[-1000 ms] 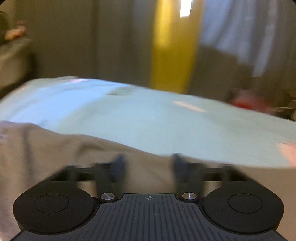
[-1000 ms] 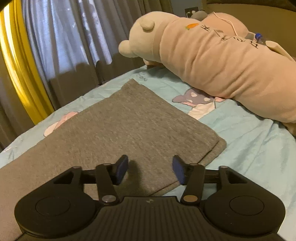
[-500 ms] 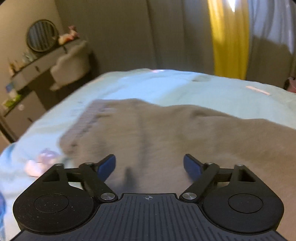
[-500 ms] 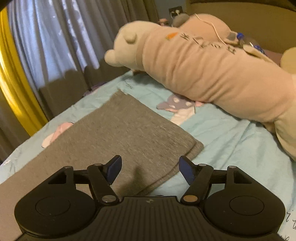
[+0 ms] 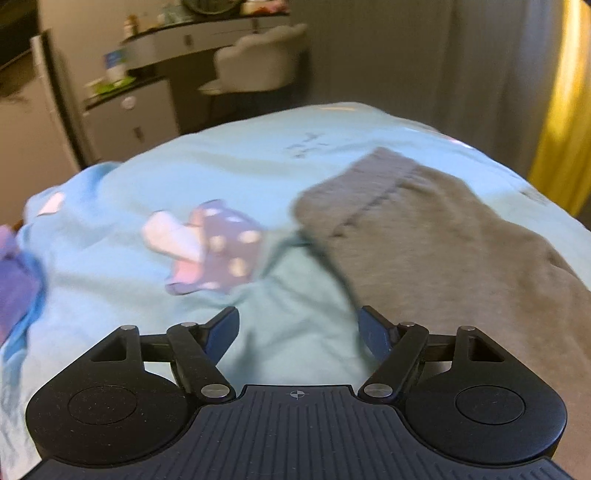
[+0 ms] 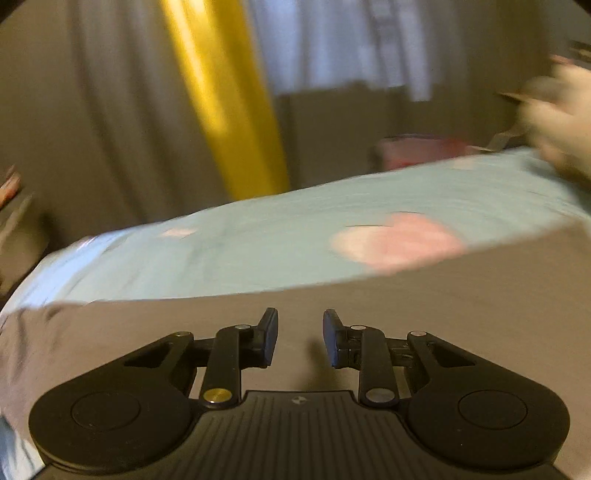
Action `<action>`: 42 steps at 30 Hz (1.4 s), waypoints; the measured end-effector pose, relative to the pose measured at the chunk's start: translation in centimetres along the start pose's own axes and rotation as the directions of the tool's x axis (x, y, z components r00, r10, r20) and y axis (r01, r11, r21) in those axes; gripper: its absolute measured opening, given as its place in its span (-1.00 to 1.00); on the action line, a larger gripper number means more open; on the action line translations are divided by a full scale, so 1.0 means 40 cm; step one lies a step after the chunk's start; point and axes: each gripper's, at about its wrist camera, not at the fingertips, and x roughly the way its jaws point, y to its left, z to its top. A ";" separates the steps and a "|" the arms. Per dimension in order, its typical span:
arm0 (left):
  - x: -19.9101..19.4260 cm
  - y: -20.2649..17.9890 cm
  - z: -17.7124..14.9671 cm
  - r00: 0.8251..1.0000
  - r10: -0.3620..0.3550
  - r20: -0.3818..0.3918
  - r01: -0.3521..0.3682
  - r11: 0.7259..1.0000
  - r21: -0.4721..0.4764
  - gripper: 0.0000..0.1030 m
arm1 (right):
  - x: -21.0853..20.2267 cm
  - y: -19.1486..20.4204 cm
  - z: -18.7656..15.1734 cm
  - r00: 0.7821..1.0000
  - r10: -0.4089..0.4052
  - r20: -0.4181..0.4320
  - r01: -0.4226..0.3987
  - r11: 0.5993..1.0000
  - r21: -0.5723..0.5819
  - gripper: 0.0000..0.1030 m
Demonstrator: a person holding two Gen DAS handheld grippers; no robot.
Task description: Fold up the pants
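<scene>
Left wrist view: our left gripper (image 5: 298, 335) hangs over the light blue bedsheet (image 5: 229, 166), jaws spread wide with nothing between them. Its right fingertip (image 5: 373, 334) sits at the near edge of the grey pants (image 5: 436, 236), which run away up the right side of the bed; we cannot tell whether pad and cloth touch. The ribbed band (image 5: 373, 181) at the far end lies flat on the sheet. Just left of the pants is a mushroom print (image 5: 210, 251) on the sheet. Half a second ago this camera looked straight over the pants, with cloth under both fingers; now it faces further left, and the dresser (image 5: 207, 35) and pale chair (image 5: 255, 70) fill the top of the frame instead of the corner.

Right wrist view: our right gripper (image 6: 300, 338) is over the grey pants (image 6: 369, 317), fingers parted by a narrow gap, gripping nothing. Half a second ago the gap was wider and the view faced the long plush toy and the folded corner of the pants. Now it faces the yellow curtain (image 6: 229, 99) and grey drapes, the picture smeared by motion. A pink print (image 6: 399, 240) shows on the sheet just beyond the pants' far edge. A blurred pale shape at the upper right we cannot identify.
</scene>
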 end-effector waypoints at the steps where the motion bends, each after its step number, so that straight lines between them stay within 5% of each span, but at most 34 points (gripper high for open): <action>1: -0.007 0.015 -0.002 1.000 0.018 0.009 -0.018 1.000 -0.011 0.52 | 0.042 0.047 0.020 0.999 0.030 -0.013 -0.031 0.999 -0.030 -0.49; 4: -0.015 0.062 -0.003 0.995 0.093 0.043 -0.092 0.995 -0.032 0.52 | 0.167 0.174 0.076 0.993 0.091 -0.075 -0.098 0.990 -0.097 -0.49; 12: 0.005 0.111 -0.009 0.993 0.096 0.063 -0.095 0.995 -0.009 0.54 | 0.373 0.361 0.117 0.974 0.086 -0.211 -0.132 0.968 -0.215 -0.49; 18: 0.037 0.123 -0.033 0.997 0.076 0.024 -0.075 0.997 -0.035 0.53 | 0.356 0.388 0.088 0.912 0.222 -0.346 -0.300 0.934 -0.193 -0.49; 22: 0.044 0.145 -0.049 0.996 0.091 0.026 -0.089 0.994 -0.059 0.53 | 0.323 0.395 0.062 0.834 0.329 -0.443 -0.437 0.884 -0.167 -0.47; 24: 0.054 0.157 -0.054 0.996 0.090 0.003 -0.090 0.993 -0.074 0.54 | 0.301 0.418 0.055 0.830 0.311 -0.463 -0.454 0.859 -0.236 -0.45; 25: 0.055 0.160 -0.056 0.996 0.088 0.001 -0.088 0.993 -0.082 0.55 | 0.293 0.422 0.066 0.838 0.321 -0.441 -0.453 0.859 -0.237 -0.39; 28: 0.051 0.154 -0.066 0.997 0.080 0.009 -0.079 0.994 -0.078 0.56 | 0.312 0.410 0.129 0.867 0.363 -0.342 -0.426 0.895 -0.131 0.54; 30: 0.044 0.137 -0.069 0.997 0.074 0.028 -0.073 0.996 -0.047 0.57 | 0.356 0.424 0.148 0.863 0.371 -0.342 -0.435 0.891 -0.132 0.63; 32: 0.041 0.121 -0.071 0.996 0.075 0.041 -0.075 0.997 -0.010 0.62 | 0.438 0.446 0.142 0.811 0.380 -0.444 -0.448 0.892 -0.056 0.53; 34: 0.043 0.125 -0.071 0.996 0.073 0.040 -0.073 0.997 -0.012 0.63 | 0.478 0.445 0.124 0.726 0.447 -0.523 -0.496 0.867 0.053 0.46; 40: 0.070 0.163 -0.088 0.999 0.045 0.022 -0.043 0.995 -0.092 0.69 | 0.366 0.449 0.094 0.632 0.529 -0.566 -0.672 0.738 -0.061 0.46; 42: 0.073 0.161 -0.099 0.998 0.050 0.049 -0.046 0.995 -0.088 0.78 | 0.317 0.457 0.075 0.641 0.519 -0.565 -0.686 0.718 -0.118 0.48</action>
